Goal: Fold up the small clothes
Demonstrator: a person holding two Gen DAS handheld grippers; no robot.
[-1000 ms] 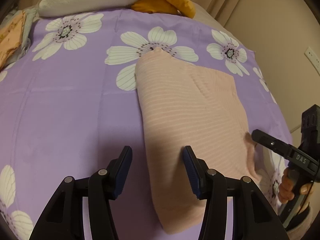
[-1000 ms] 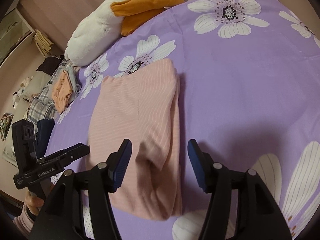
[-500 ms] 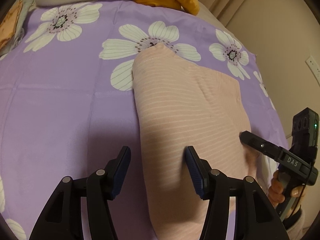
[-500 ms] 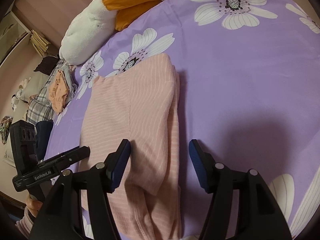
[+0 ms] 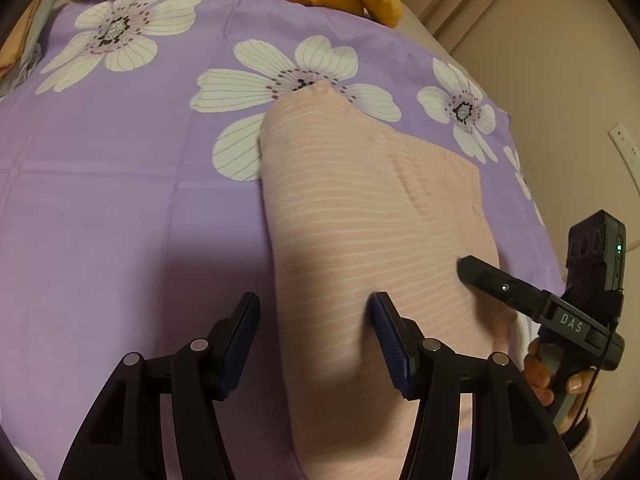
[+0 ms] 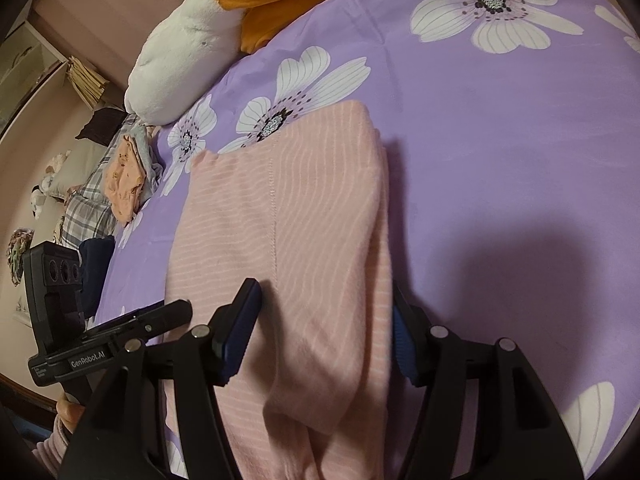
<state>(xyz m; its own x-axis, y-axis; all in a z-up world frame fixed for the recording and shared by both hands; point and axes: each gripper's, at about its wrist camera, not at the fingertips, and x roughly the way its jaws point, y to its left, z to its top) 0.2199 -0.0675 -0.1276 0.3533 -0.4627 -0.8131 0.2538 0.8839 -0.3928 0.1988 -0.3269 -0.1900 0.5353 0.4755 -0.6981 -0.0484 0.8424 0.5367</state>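
A pink striped garment point(image 5: 360, 232) lies partly folded on the purple flowered bedsheet point(image 5: 120, 200); it also shows in the right wrist view point(image 6: 288, 220). My left gripper point(image 5: 314, 340) is open, straddling the garment's near left edge, its right finger over the cloth. My right gripper point(image 6: 324, 328) is open, with the garment's near right part between its fingers. The right gripper also shows in the left wrist view point(image 5: 472, 270), over the garment's right side. The left gripper shows in the right wrist view point(image 6: 176, 310) at the garment's left edge.
A white and orange plush toy point(image 6: 208, 32) lies at the head of the bed. A pile of other clothes point(image 6: 120, 176) sits at the far left edge. A wall with a socket point(image 5: 622, 144) is to the right of the bed.
Both grippers have moved forward and lower over the garment's near end. The cloth now lies between the right gripper's fingers. Both stay open.
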